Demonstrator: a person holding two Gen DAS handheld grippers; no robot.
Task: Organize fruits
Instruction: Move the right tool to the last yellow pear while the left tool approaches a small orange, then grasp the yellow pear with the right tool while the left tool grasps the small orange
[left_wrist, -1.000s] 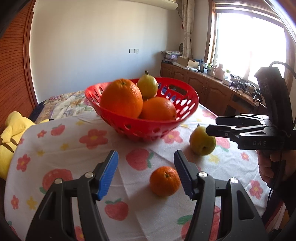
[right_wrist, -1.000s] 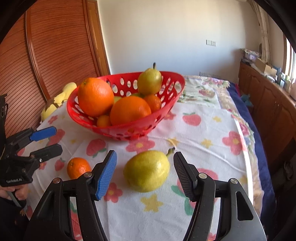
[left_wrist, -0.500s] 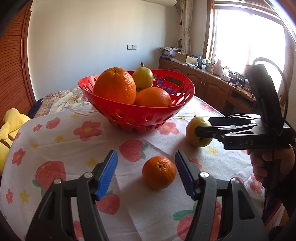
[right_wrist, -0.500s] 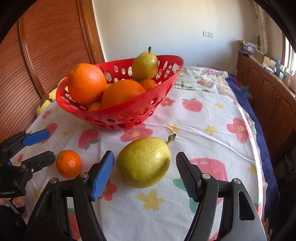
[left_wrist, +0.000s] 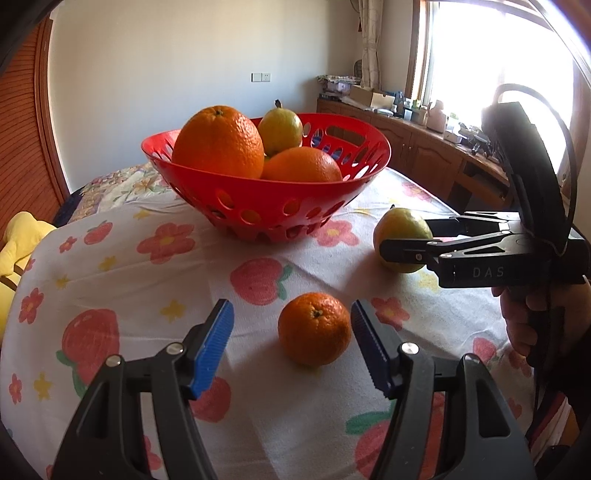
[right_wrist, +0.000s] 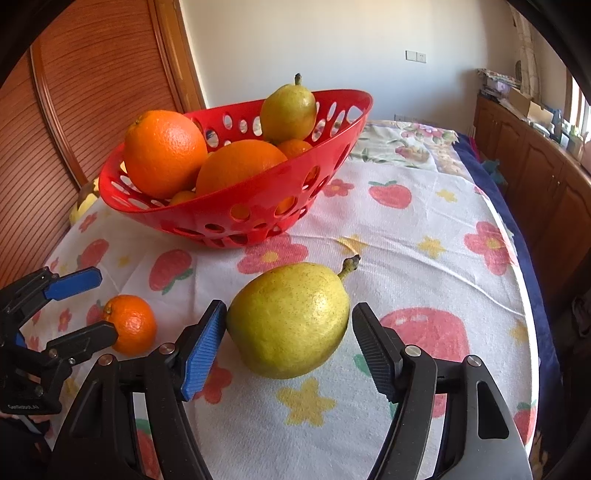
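1. Left gripper (left_wrist: 291, 341): fingers spread wide, nothing gripped. Advanced since a second ago; small mandarin (left_wrist: 314, 328) now sits between the blue pads, clear of both, resting on the floral tablecloth (left_wrist: 110, 266).
2. Same mandarin (right_wrist: 130, 324) in right wrist view: far left, front of the left gripper's dark lower finger crossing its edge; contact not resolvable.
3. Red basket (left_wrist: 266, 199): centre rear of the cloth, holding two large oranges and a pear. Looms larger and nearer in both views than one second earlier.
4. Right gripper (right_wrist: 288, 345): fingers released, spread to either side of the loose pear (right_wrist: 288, 319). Closed in on the fruit versus earlier frames; blue left pad now right at the pear's skin, black right pad just short of it.
5. Loose pear (left_wrist: 402, 240) in left wrist view: on the cloth right of the basket, half hidden behind the right gripper's near finger.
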